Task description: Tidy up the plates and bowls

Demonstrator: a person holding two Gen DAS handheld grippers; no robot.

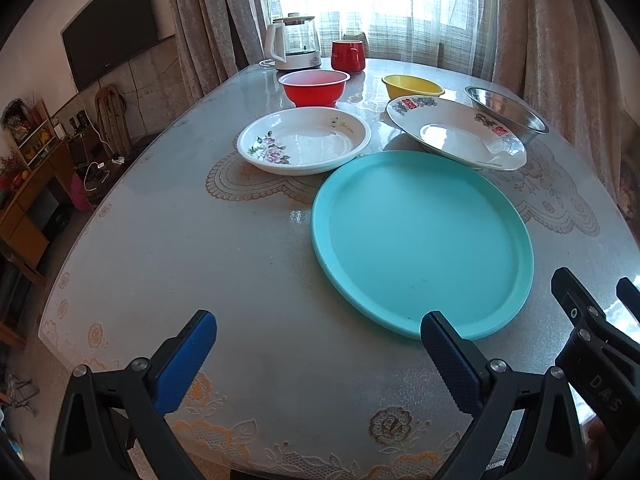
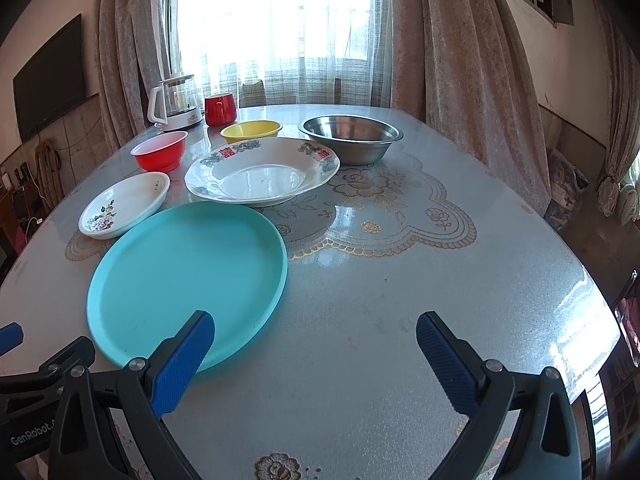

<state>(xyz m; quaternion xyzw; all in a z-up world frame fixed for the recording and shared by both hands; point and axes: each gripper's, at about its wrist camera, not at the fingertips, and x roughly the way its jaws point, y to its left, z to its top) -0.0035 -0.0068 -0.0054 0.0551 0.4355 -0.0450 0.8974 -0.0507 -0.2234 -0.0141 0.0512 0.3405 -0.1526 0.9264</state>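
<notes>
Both tools hovered low over the near edge of the worktop (image 1: 248,264), which carried a glossy cover with lace-pattern prints. The left hand-held gripper (image 1: 318,364) had its 2 blue-padded fingers (image 1: 184,364) spread wide with nothing between them; its right finger overlapped the near rim of the turquoise plate (image 1: 420,240) in the left wrist view, though whether it touched could not be told. The right hand-held gripper (image 2: 316,364) was likewise spread wide and held nothing, its left finger (image 2: 182,364) overlapping that same plate's near rim in the right wrist view.

The turquoise plate lay flat, nearest of all the dishes. Just behind it to the left sat the floral plate (image 1: 304,140), a shallow white dish with pink roses printed on its rim; the 2 rims looked to be touching or nearly so. To the right of that sat the patterned plate (image 1: 456,132), white with red and dark markings, its near edge just beside the turquoise rim. Behind these stood 3 bowls: the red bowl (image 1: 314,88) on the left, the yellow bowl (image 1: 412,86) in the middle, and the steel bowl (image 1: 506,114) on the right, close behind the patterned plate.

At the far end, by the curtained window (image 2: 280,20), stood a glass kettle (image 1: 294,42) with a white base and a red mug (image 1: 348,55) just beside it. A dark television (image 1: 110,28) hung on the left wall.
</notes>
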